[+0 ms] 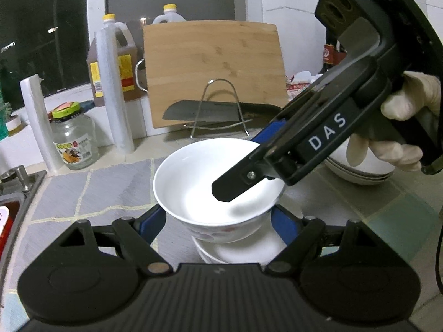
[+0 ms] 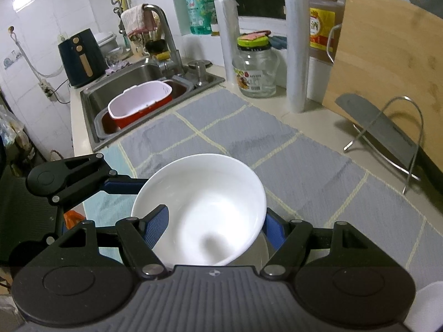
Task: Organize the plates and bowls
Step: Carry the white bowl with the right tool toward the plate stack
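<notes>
A white bowl [image 1: 210,177] with a red pattern outside sits on top of a short stack of white bowls [image 1: 235,254] on the grey mat. It also shows in the right wrist view [image 2: 205,207]. My left gripper [image 1: 218,221] is open, its blue pads on either side of the bowl's base. My right gripper [image 2: 213,221] straddles the bowl's near rim, one finger [image 1: 235,185] inside the bowl and the other outside, open, not clamped. My left gripper also shows in the right wrist view [image 2: 83,177], left of the bowl.
A second stack of white dishes [image 1: 360,171] stands to the right behind my right gripper. A cutting board [image 1: 213,69], a cleaver on a wire rack [image 1: 210,112], a jar [image 1: 73,141], wrap rolls and oil bottles line the back. The sink [image 2: 133,99] holds a red-and-white container.
</notes>
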Tool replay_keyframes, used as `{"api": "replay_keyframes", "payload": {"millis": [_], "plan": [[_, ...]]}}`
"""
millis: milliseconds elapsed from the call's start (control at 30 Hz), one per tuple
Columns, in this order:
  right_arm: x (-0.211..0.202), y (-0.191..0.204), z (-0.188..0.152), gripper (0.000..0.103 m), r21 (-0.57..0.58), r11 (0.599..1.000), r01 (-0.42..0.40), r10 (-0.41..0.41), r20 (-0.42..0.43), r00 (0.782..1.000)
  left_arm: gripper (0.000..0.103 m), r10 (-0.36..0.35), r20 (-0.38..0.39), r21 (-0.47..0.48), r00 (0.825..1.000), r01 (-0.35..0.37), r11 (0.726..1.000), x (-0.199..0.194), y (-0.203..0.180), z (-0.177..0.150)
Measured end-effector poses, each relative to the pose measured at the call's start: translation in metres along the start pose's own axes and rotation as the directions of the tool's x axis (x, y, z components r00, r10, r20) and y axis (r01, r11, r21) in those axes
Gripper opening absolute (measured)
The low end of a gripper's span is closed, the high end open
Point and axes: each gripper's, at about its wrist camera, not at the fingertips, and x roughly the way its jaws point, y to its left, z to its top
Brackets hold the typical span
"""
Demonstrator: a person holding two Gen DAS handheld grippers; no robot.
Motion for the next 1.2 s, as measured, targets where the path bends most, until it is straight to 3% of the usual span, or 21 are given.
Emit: {"api": "replay_keyframes", "payload": {"millis": [567,1200], "plan": [[0.005,-0.006,-0.022,0.078,0.027,1.000,-0.006,0.008,-0.047,0.999,0.083,-0.024,-0.047,-0.008,0.999,0.023,1.000,0.004,-0.012,-0.009],[0.010,-0.006,-0.026,0.079,0.025,1.000,0.013,-0.011,-0.059,0.998,0.083,-0.046,-0.049,-0.004,0.998,0.046,0.999,0.008,-0.012,-0.011]]}}
